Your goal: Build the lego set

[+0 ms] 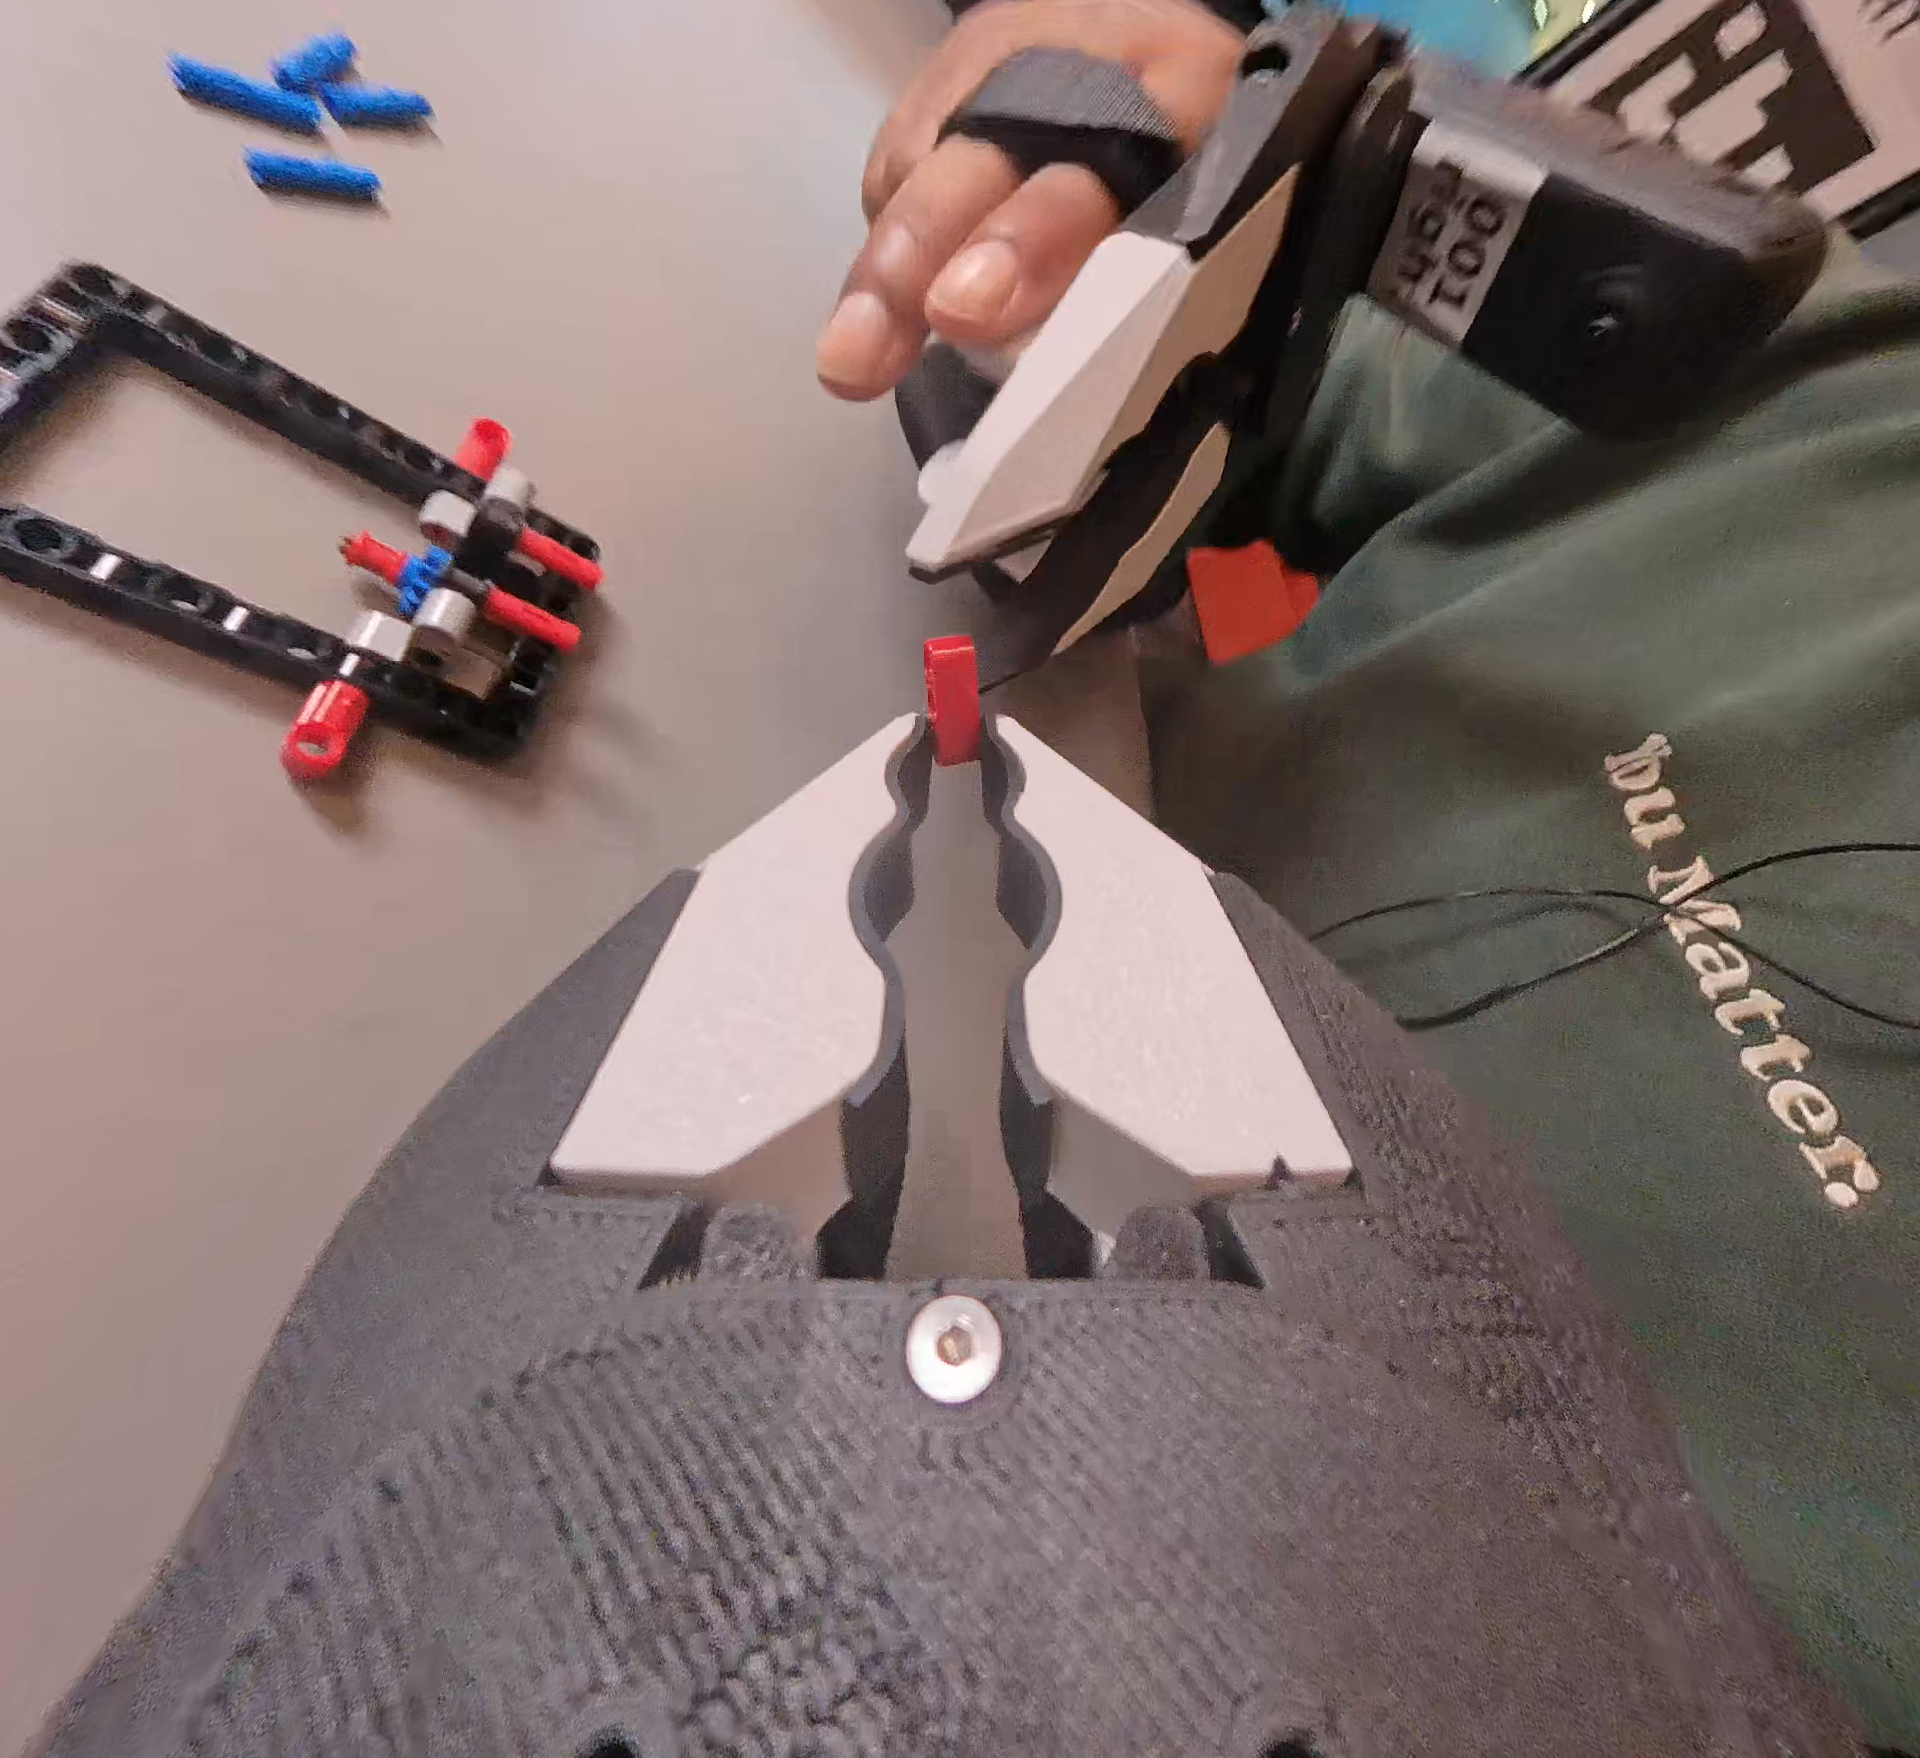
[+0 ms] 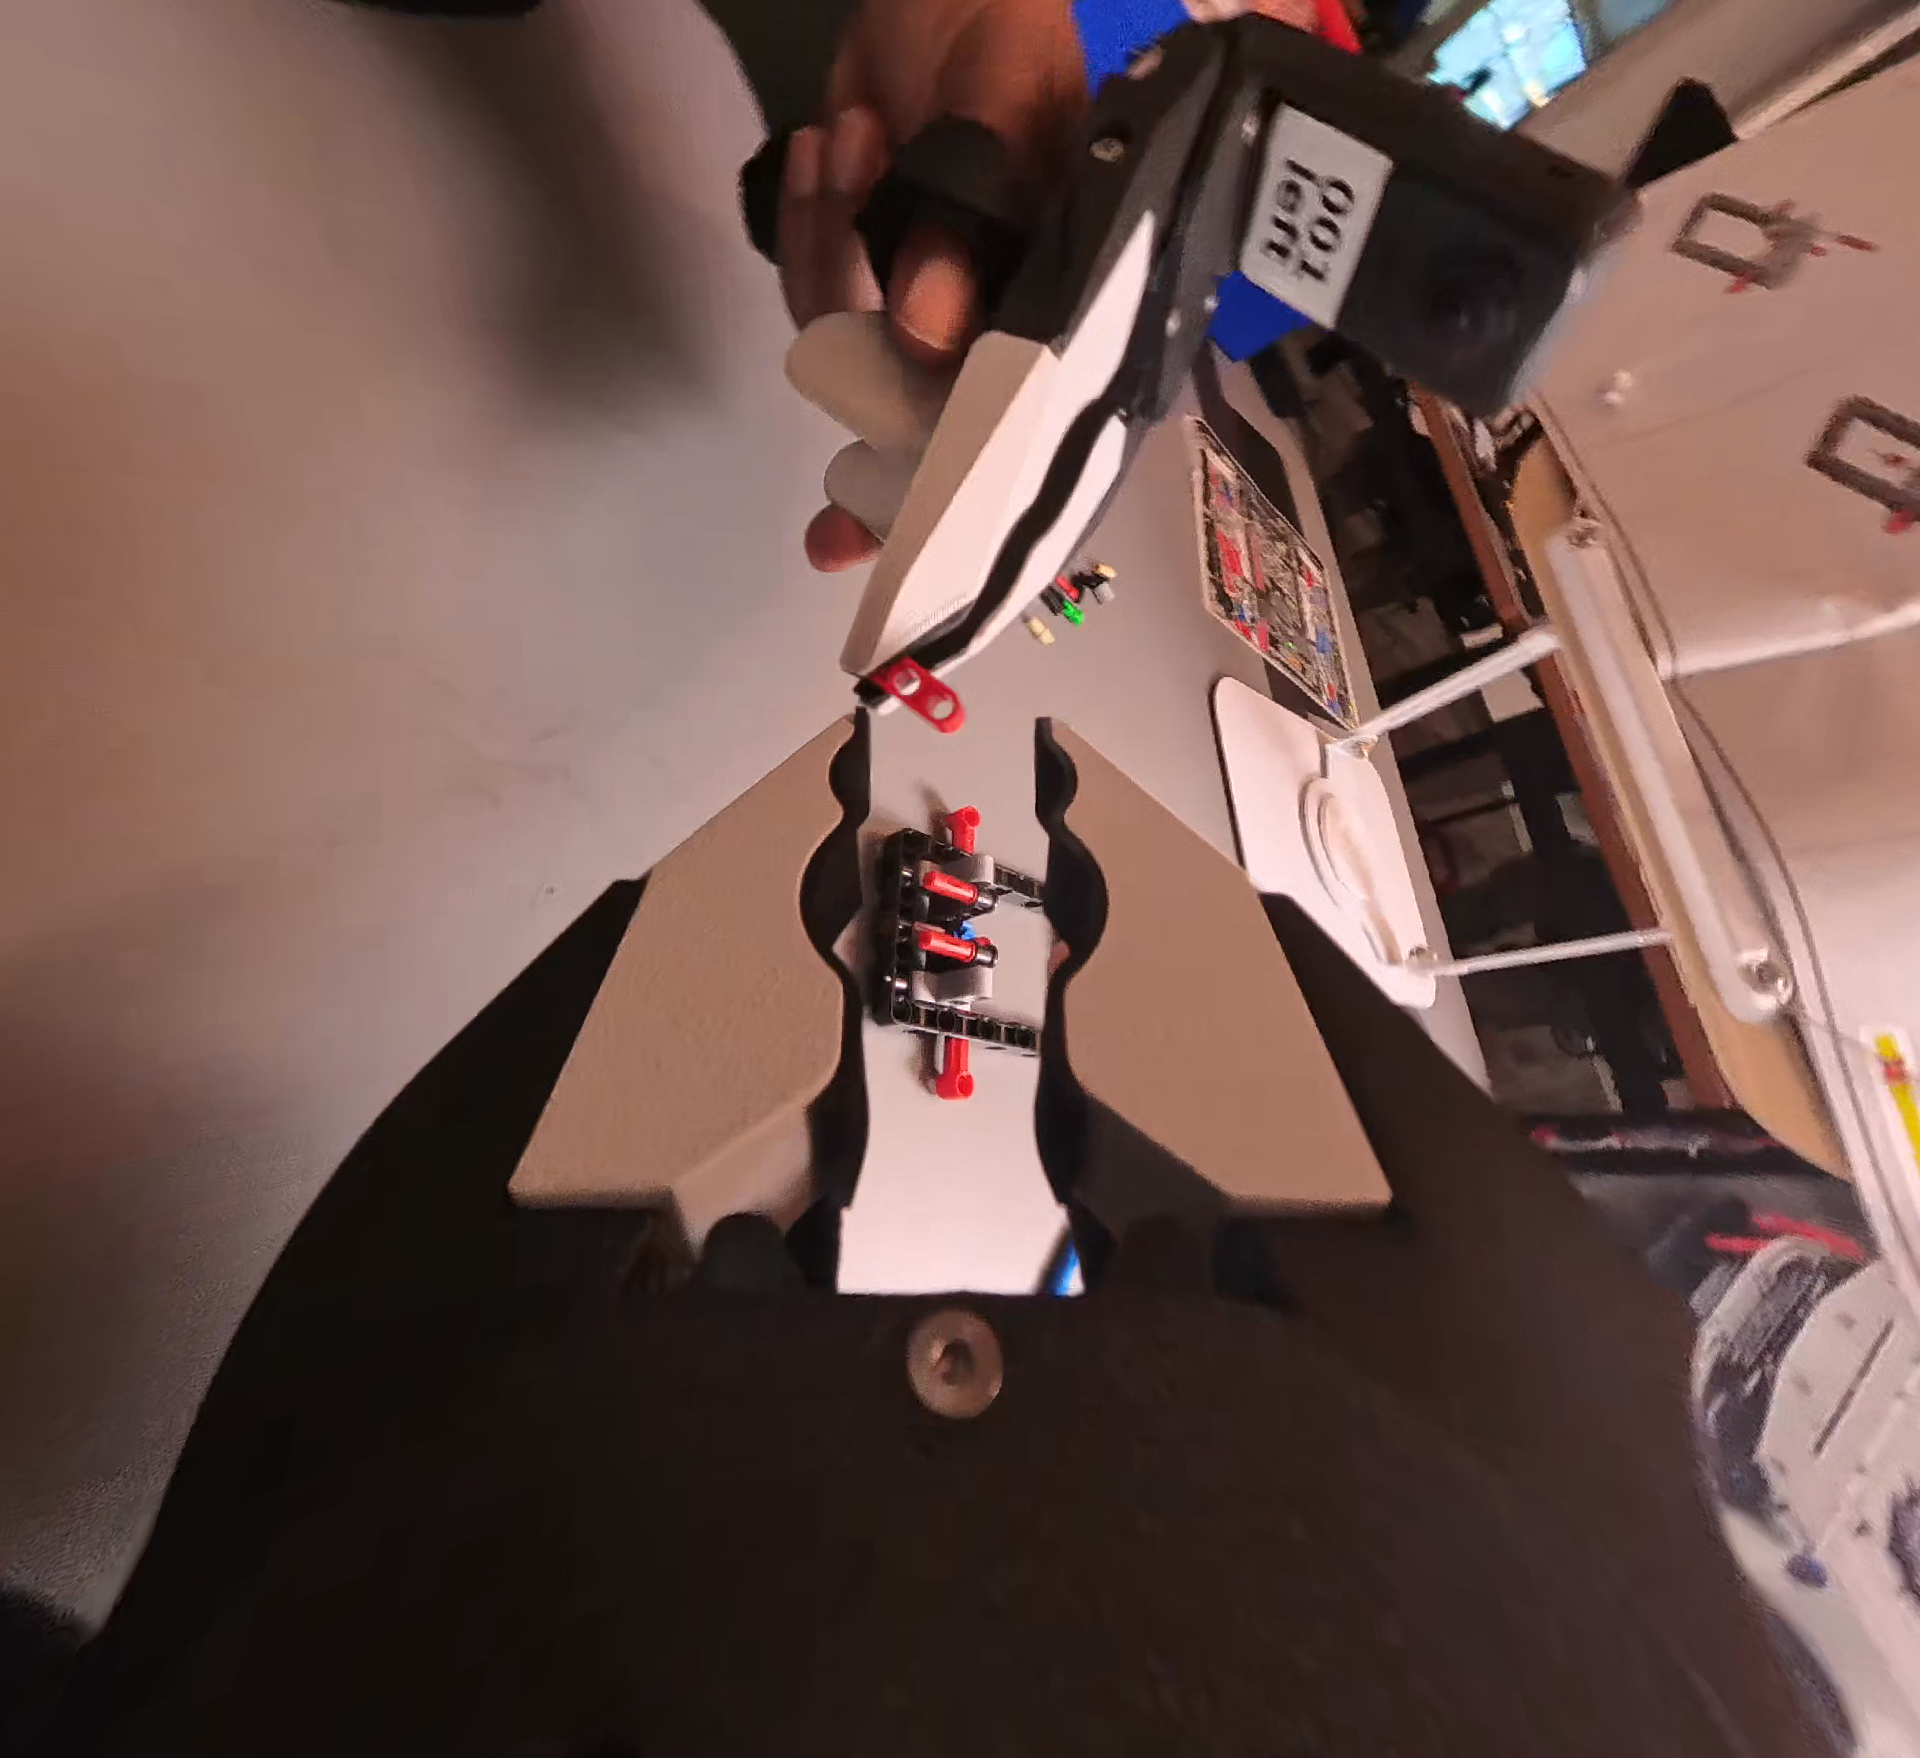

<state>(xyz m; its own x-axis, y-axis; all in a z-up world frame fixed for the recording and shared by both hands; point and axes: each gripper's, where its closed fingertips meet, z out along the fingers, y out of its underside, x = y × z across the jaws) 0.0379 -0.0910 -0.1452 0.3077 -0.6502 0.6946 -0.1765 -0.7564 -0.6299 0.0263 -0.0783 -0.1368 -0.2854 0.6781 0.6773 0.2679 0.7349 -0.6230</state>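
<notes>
Clamped between the tips of the left gripper (image 1: 954, 740) is a small red Lego beam (image 1: 951, 698), a short flat piece with holes along its face, as the right wrist view (image 2: 916, 692) shows. It is held by one end, so that most of it stands out beyond the fingertips and clear of the grey table (image 1: 644, 274). From the right wrist view the left gripper (image 2: 878, 685) is seen from the side, with its white fingers pressed together on the piece and a hand (image 2: 935, 181) around its grip.

The right gripper (image 2: 948, 740) is seen released, with a clear gap between its fingers and nothing held in it. In the left wrist view it (image 1: 971, 565) is found just beyond the red beam and near it, gripped by a hand (image 1: 997, 191); its fingers there are blurred.

Framed in the gap between the right gripper's fingers, farther off on the table, is the partly built black Lego frame (image 2: 940, 950), into which red pins, grey connectors and a blue gear have been fitted. In the left wrist view the same frame (image 1: 260, 555) lies well to the left of the left gripper's tips. Beyond it, a few loose blue pins (image 1: 301, 113) are scattered on the table.

To the right of the left gripper a dark green garment (image 1: 1558, 773) is seen.
</notes>
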